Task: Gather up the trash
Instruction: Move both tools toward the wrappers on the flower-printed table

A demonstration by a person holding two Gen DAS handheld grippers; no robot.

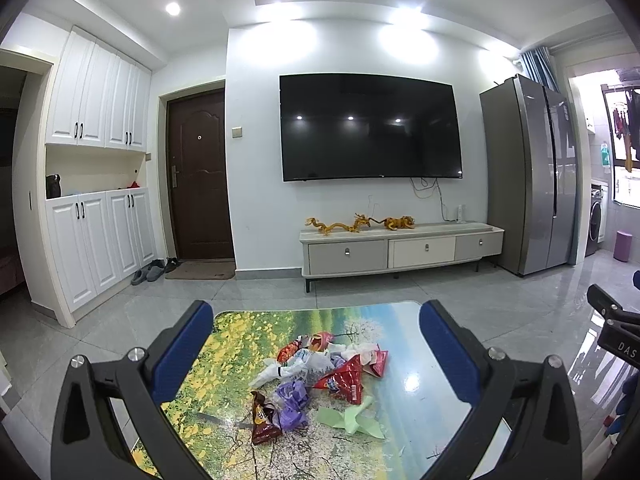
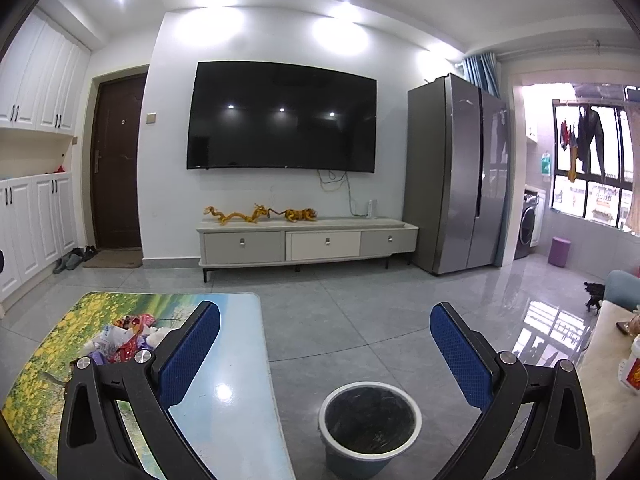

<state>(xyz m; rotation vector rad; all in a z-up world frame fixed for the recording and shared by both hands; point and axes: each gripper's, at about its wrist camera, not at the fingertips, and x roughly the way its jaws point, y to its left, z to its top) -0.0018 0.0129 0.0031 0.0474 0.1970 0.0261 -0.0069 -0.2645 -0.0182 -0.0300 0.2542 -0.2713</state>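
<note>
Ahead and slightly below the left gripper, spread wide and empty: trash pile of crumpled wrappers and bags, heaped mid-worktop, framed between the fingers, apart from both. Sprawled with no clear long axis; brown wrapper nearest. Right gripper likewise spread wide, empty, pile off to its left, bin on the floor just beyond, beside the worktop. Judged: left gripper nearer, better placed for first pick.

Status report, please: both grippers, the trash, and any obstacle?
Left gripper open, empty, above trash pile on table. Right gripper open, empty, over bin on floor. No obstacle seen.
</note>
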